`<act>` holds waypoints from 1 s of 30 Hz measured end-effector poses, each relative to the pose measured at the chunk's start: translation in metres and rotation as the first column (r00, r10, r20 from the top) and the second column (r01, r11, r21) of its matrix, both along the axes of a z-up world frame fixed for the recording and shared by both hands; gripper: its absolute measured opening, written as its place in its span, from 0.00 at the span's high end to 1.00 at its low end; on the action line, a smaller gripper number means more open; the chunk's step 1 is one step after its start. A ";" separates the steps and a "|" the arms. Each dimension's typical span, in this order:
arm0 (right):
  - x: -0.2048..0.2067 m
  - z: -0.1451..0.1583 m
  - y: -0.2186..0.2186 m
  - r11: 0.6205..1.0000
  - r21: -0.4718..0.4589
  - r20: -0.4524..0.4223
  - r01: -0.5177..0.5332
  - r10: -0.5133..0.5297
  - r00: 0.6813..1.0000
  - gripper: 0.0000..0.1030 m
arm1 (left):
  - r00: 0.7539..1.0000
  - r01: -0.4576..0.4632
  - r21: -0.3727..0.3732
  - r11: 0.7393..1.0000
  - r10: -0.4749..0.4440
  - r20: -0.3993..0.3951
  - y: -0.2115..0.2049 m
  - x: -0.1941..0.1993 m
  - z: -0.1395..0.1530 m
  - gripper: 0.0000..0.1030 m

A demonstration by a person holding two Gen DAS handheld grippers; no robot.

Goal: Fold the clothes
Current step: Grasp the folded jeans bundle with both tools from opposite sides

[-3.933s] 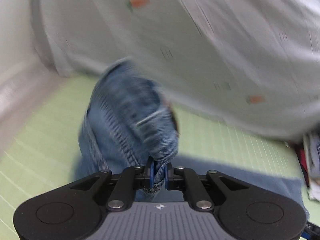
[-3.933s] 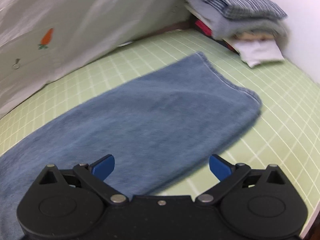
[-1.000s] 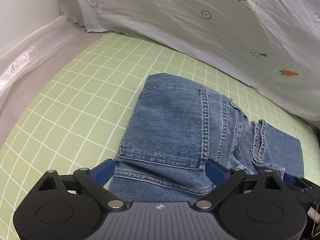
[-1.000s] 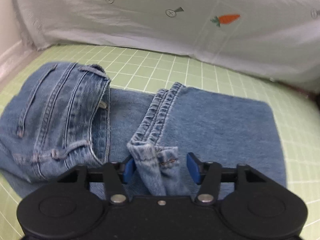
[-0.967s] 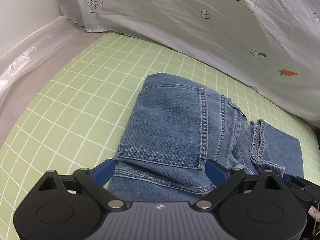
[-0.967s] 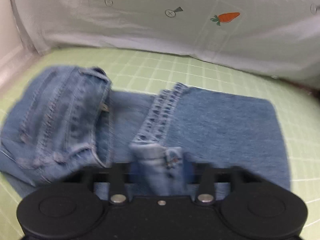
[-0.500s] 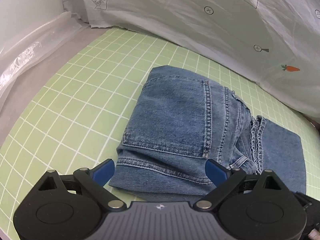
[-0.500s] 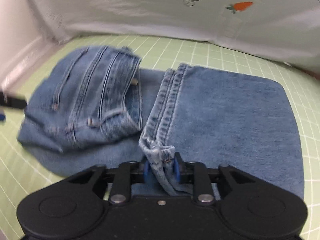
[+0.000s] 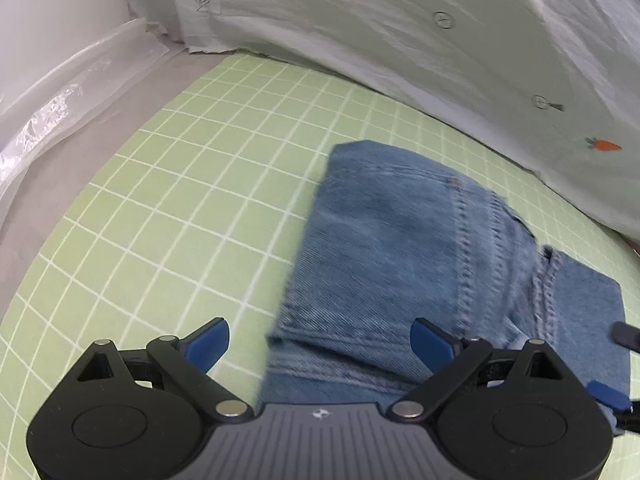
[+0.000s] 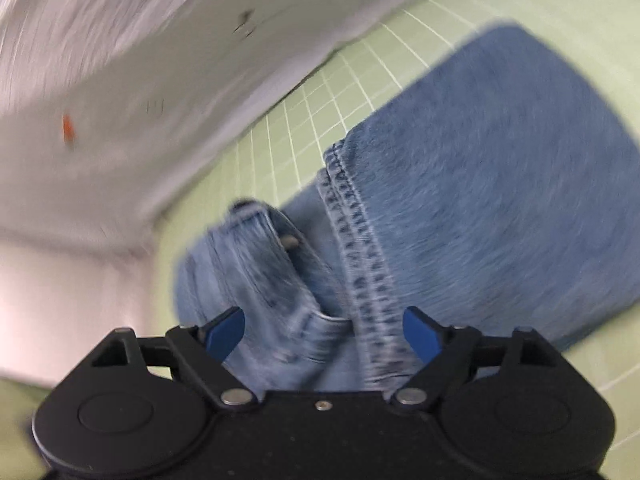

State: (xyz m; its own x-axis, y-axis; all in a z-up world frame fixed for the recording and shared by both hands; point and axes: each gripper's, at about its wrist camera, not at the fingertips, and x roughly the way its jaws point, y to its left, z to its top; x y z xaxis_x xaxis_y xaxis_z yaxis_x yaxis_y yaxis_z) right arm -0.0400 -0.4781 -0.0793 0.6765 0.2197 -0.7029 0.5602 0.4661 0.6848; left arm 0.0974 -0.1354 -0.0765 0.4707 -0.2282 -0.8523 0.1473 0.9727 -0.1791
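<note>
Folded blue jeans (image 9: 420, 248) lie on the green grid mat (image 9: 180, 184), back pocket up, the leg hems running off to the right. My left gripper (image 9: 320, 342) stands open over the jeans' near left edge, pads clear of the cloth. In the right wrist view the picture is tilted and blurred: the jeans (image 10: 500, 184) lie below my right gripper (image 10: 322, 330), whose jaws are opening. The stitched hem (image 10: 352, 240) runs between its blue pads, which no longer press on it. A blue pad of the right gripper (image 9: 608, 394) shows at the left view's right edge.
A white printed sheet (image 9: 400, 28) with carrot marks hangs along the back of the mat; it also fills the upper left of the right view as the white sheet (image 10: 140, 80). Clear plastic (image 9: 52, 108) and a grey border lie along the mat's left side.
My right gripper was shut on the jeans' hem and has let it go, spreading wide while rolling sharply. My left gripper, open throughout, has slid left, so the jeans sit further right.
</note>
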 end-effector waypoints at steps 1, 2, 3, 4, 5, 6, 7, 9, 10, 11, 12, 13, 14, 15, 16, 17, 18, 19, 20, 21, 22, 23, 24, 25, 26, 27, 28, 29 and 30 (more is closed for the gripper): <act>0.000 -0.003 -0.002 1.000 0.018 -0.016 0.024 -0.023 1.000 0.15 | 1.000 -0.007 -0.002 1.000 0.007 -0.007 0.003 0.005 -0.003 0.06; 0.001 -0.003 -0.003 1.000 0.000 -0.042 0.030 -0.030 0.999 0.15 | 1.000 -0.013 -0.009 1.000 0.013 -0.015 0.006 0.011 -0.006 0.06; 0.002 -0.003 -0.002 0.999 -0.045 -0.074 0.028 -0.031 0.997 0.15 | 1.000 -0.017 -0.017 1.000 0.017 -0.024 0.009 0.016 -0.009 0.06; 0.002 -0.004 -0.001 0.997 -0.075 -0.092 0.023 -0.030 0.995 0.15 | 0.999 -0.017 -0.029 0.999 0.016 -0.034 0.010 0.021 -0.012 0.06; 0.001 -0.005 -0.001 0.996 -0.088 -0.103 0.021 -0.030 0.994 0.15 | 0.999 -0.013 -0.043 0.999 0.011 -0.047 0.012 0.026 -0.016 0.06; 0.000 -0.007 0.000 0.996 -0.085 -0.111 0.027 -0.036 0.993 0.15 | 0.998 -0.009 -0.060 0.998 0.006 -0.059 0.013 0.031 -0.020 0.06; -0.001 -0.009 -0.001 0.997 -0.072 -0.119 0.039 -0.048 0.992 0.15 | 0.997 -0.006 -0.082 0.997 0.000 -0.071 0.014 0.035 -0.024 0.06; -0.002 -0.014 -0.001 0.997 -0.058 -0.134 0.055 -0.062 0.989 0.15 | 0.995 -0.003 -0.138 0.990 -0.010 -0.098 0.016 0.043 -0.033 0.06; -0.003 -0.016 -0.001 0.996 -0.062 -0.142 0.060 -0.068 0.988 0.15 | 0.993 -0.008 -0.172 0.985 -0.012 -0.114 0.018 0.046 -0.037 0.06; -0.004 -0.017 -0.002 0.996 -0.068 -0.149 0.062 -0.071 0.986 0.15 | 0.991 -0.012 -0.205 0.979 -0.015 -0.130 0.020 0.049 -0.041 0.06; -0.005 -0.018 -0.003 0.995 -0.075 -0.155 0.063 -0.074 0.985 0.15 | 0.989 -0.019 -0.239 0.971 -0.017 -0.147 0.023 0.051 -0.045 0.06; -0.005 -0.019 -0.003 0.995 -0.076 -0.158 0.065 -0.077 0.984 0.15 | 0.986 -0.027 -0.277 0.961 -0.019 -0.163 0.026 0.053 -0.048 0.07; -0.005 -0.020 -0.003 0.995 -0.075 -0.157 0.070 -0.081 0.984 0.15 | 0.985 -0.032 -0.316 0.948 -0.023 -0.171 0.029 0.055 -0.050 0.10; -0.005 -0.021 -0.003 0.995 -0.072 -0.155 0.075 -0.086 0.984 0.15 | 0.982 -0.040 -0.359 0.933 -0.028 -0.184 0.032 0.057 -0.052 0.24; -0.005 -0.022 -0.003 0.994 -0.070 -0.154 0.080 -0.090 0.984 0.15 | 0.977 -0.055 -0.407 0.912 -0.035 -0.212 0.034 0.059 -0.055 0.35; -0.007 -0.023 -0.004 0.994 -0.068 -0.153 0.082 -0.091 0.984 0.15 | 0.971 -0.076 -0.446 0.892 -0.035 -0.236 0.036 0.060 -0.058 0.39; -0.008 -0.023 -0.004 0.994 -0.065 -0.154 0.083 -0.092 0.984 0.15 | 0.968 -0.095 -0.466 0.880 -0.027 -0.249 0.039 0.060 -0.058 0.53; -0.010 -0.023 -0.005 0.994 -0.062 -0.152 0.085 -0.093 0.984 0.15 | 0.968 -0.093 -0.483 0.871 -0.034 -0.248 0.040 0.060 -0.056 0.62; -0.013 -0.023 -0.005 0.995 -0.060 -0.149 0.086 -0.094 0.984 0.15 | 0.969 -0.095 -0.503 0.859 -0.037 -0.246 0.042 0.059 -0.053 0.64; -0.015 -0.022 -0.006 0.995 -0.057 -0.146 0.087 -0.095 0.985 0.15 | 0.970 -0.103 -0.531 0.841 -0.034 -0.241 0.044 0.056 -0.048 0.69; -0.017 -0.021 -0.007 0.995 -0.058 -0.139 0.087 -0.094 0.986 0.15 | 0.971 -0.104 -0.556 0.825 -0.036 -0.236 0.043 0.052 -0.041 0.70; -0.019 -0.020 -0.007 0.995 -0.060 -0.132 0.086 -0.093 0.987 0.15 | 0.974 -0.101 -0.579 0.809 -0.039 -0.224 0.041 0.048 -0.032 0.71; -0.022 -0.019 -0.010 0.995 -0.059 -0.125 0.085 -0.092 0.988 0.15 | 0.976 -0.097 -0.602 0.793 -0.043 -0.213 0.038 0.044 -0.024 0.71; -0.025 -0.018 -0.013 0.995 -0.057 -0.117 0.084 -0.091 0.989 0.15 | 0.979 -0.086 -0.618 0.781 -0.049 -0.198 0.033 0.039 -0.014 0.72; -0.028 -0.017 -0.017 0.995 -0.050 -0.106 0.088 -0.093 0.990 0.15 | 0.982 -0.062 -0.621 0.781 -0.063 -0.177 0.024 0.034 -0.004 0.72; -0.031 -0.016 -0.021 0.995 -0.042 -0.095 0.091 -0.095 0.991 0.15 | 0.985 -0.038 -0.624 0.781 -0.076 -0.155 0.015 0.028 0.007 0.73; -0.035 -0.015 -0.026 0.995 -0.034 -0.084 0.098 -0.101 0.991 0.15 | 0.987 -0.014 -0.628 0.778 -0.092 -0.135 0.005 0.022 0.017 0.73; -0.040 -0.014 -0.032 0.994 -0.025 -0.073 0.105 -0.107 0.992 0.15 | 0.986 0.010 -0.637 0.771 -0.112 -0.120 -0.008 0.016 0.026 0.74; -0.044 -0.013 -0.038 0.993 -0.016 -0.063 0.115 -0.115 0.991 0.15 | 0.985 0.030 -0.646 0.763 -0.132 -0.110 -0.022 0.011 0.034 0.74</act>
